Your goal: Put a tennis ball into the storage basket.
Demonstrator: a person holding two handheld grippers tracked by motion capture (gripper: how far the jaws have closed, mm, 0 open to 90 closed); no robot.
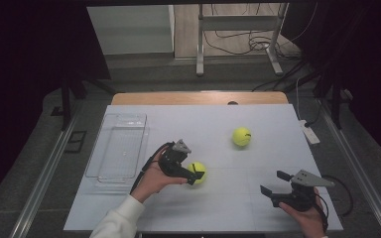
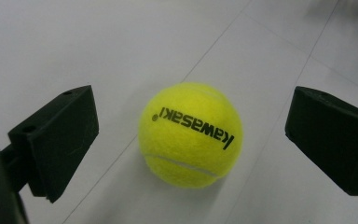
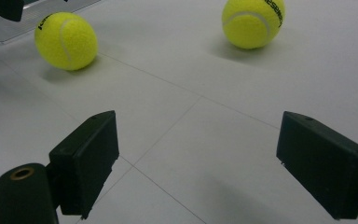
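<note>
From above, the left claw (image 1: 194, 174) partly covers the near yellow felt tennis ball (image 1: 199, 171), so its lower left side is hidden there and contact cannot be judged. The left gripper view settles it: that ball (image 2: 190, 134) sits on the pale grey worktop (image 2: 74, 46) between two wide-spread black jaws, with clear space on both sides, touching neither. The black "Kawasaki" print reads upside down in that view, a detail too small to make out from overhead.

The second yellow tennis ball (image 1: 241, 136) lies farther off and to the right, alone on the worktop (image 1: 258, 198), well apart from both claws. In the right gripper view it is cut off at the top edge (image 3: 253, 22), and the near ball (image 3: 65, 40) appears at upper left with a dark corner of the left claw just beside it.

The right claw (image 1: 276, 182) hovers near the front right of the worktop, its jaws spread wide with nothing between them; the right gripper view shows only bare surface and faint seam lines (image 3: 177, 116) between its jaws.

A clear rectangular plastic tray (image 1: 119, 147) sits at the worktop's left side, near the left hand (image 1: 154, 179); its walls are hard to make out against the pale surface. The right hand (image 1: 305, 215) is partly cut off by the bottom edge. Beyond the worktop the surroundings are dark; a metal stand (image 1: 238, 34) and floor cables show dimly.
</note>
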